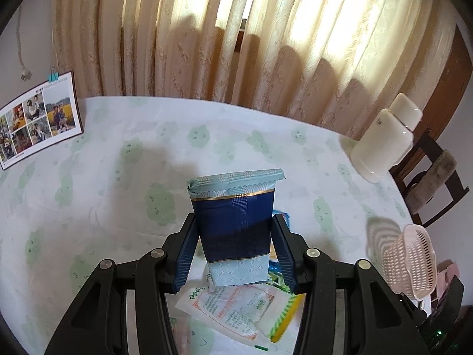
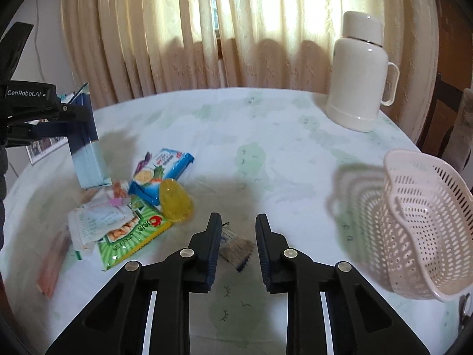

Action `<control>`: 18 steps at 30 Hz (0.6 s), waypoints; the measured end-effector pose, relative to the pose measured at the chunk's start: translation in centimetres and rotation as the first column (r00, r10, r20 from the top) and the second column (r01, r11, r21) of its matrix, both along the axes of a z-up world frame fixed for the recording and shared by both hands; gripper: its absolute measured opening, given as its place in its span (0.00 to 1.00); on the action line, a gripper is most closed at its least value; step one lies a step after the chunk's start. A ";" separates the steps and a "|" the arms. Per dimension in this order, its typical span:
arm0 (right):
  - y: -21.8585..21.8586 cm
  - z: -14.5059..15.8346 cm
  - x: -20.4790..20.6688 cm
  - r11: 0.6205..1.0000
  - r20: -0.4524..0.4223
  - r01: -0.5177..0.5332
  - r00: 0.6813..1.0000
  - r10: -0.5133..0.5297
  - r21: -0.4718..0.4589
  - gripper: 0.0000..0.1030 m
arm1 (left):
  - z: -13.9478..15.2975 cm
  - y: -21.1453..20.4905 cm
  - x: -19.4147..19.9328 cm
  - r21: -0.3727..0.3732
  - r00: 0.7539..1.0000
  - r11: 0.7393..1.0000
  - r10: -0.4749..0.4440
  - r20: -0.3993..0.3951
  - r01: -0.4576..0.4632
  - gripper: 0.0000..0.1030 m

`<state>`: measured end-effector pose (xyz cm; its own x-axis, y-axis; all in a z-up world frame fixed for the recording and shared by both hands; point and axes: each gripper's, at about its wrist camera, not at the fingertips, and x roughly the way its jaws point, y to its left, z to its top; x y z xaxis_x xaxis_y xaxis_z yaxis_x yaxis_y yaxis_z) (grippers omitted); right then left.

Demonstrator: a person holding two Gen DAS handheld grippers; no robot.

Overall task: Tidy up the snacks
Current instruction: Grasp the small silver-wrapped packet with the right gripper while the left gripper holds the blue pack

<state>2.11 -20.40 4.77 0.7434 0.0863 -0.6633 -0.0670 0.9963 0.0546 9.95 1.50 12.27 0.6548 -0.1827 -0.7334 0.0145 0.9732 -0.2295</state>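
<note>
**A:** What is hard to read here?

**B:** In the right wrist view, the small brown-wrapped snack point(image 2: 238, 250) between the right tongs point(image 2: 238, 216). It's crumpled and half shaded, so its print can't be read. Its sides meet both pads, so the tongs are clamped on it. I can't tell whether it's clear of the tabletop point(image 2: 266, 136).

**A:** And the left tongs point(image 1: 235, 216)?

**B:** Clamped on an upright navy and pale-blue snack pack point(image 1: 233, 207), gripped by its two sides. The pack blocks the middle of the left wrist view. Beneath it, only a white printed wrapper point(image 1: 236, 304) and some green and yellow edges show.

**A:** The rest of the snacks?

**B:** They're piled at 9 o'clock in the right wrist view. There's a blue biscuit packet point(image 2: 165, 171), a yellow egg-shaped capsule point(image 2: 176, 204) and a green cracker bag point(image 2: 133, 236). At the pile's left edge, something orange-pink is too blurred to name.

**A:** Edges and room?

**B:** The round tabletop's far rim runs along the curtain point(image 2: 177, 29). A cream thermos flask point(image 2: 360, 77) stands near that rim at 1 o'clock. A pink perforated basket point(image 2: 419, 222) lies tipped at 3 o'clock, close to the right rim, and the frame cuts off its lower end. Between the pile and the basket the cloth is bare, from the tongs out to 12 o'clock.
</note>
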 end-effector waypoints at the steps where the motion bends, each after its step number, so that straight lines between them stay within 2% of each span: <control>1: -0.1 0.2 -0.3 1.000 0.007 0.004 1.000 -0.004 0.008 0.24 | 0.3 -0.1 -0.2 -0.003 1.000 1.000 -0.005 0.007 0.005 0.44; 5: -0.5 1.4 -1.2 1.000 0.038 0.001 0.999 -0.001 0.023 0.24 | 1.0 -0.3 -0.8 -0.011 1.000 1.000 -0.018 0.025 0.019 0.44; 8: -0.1 1.0 -0.6 0.997 0.007 -0.061 0.998 0.061 0.039 0.25 | 1.3 -0.4 -1.1 -0.018 0.999 1.000 -0.025 0.028 0.025 0.44; 10: 0.3 0.3 0.2 0.997 -0.012 -0.068 0.998 0.069 0.020 0.31 | 1.5 -0.4 -1.3 -0.020 0.999 0.999 -0.028 0.035 0.028 0.44; 12: 0.5 -0.9 1.4 0.995 -0.054 -0.100 0.994 0.100 0.006 0.54 | 1.6 -0.4 -1.5 -0.020 0.999 0.999 -0.031 0.040 0.032 0.44; 13: 0.5 -1.6 2.1 0.994 -0.063 -0.106 0.992 0.106 0.001 0.57 | 1.6 -0.4 -1.5 -0.020 0.999 0.999 -0.032 0.040 0.033 0.45; 15: 0.2 -2.5 3.1 0.994 -0.087 -0.112 0.990 0.112 0.002 0.58 | 1.6 -0.4 -1.5 -0.022 0.999 0.999 -0.032 0.038 0.033 0.45; 18: -0.4 -3.6 4.1 0.987 -0.150 -0.138 0.977 0.150 0.083 0.58 | 1.6 -0.2 -1.4 -0.025 0.999 0.999 -0.026 0.032 0.027 0.44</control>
<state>6.19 -20.78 1.21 0.6085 0.2363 -0.7575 -0.1946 0.9699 0.1462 8.54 1.34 13.86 0.6720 -0.2189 -0.7075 0.0481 0.9662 -0.2533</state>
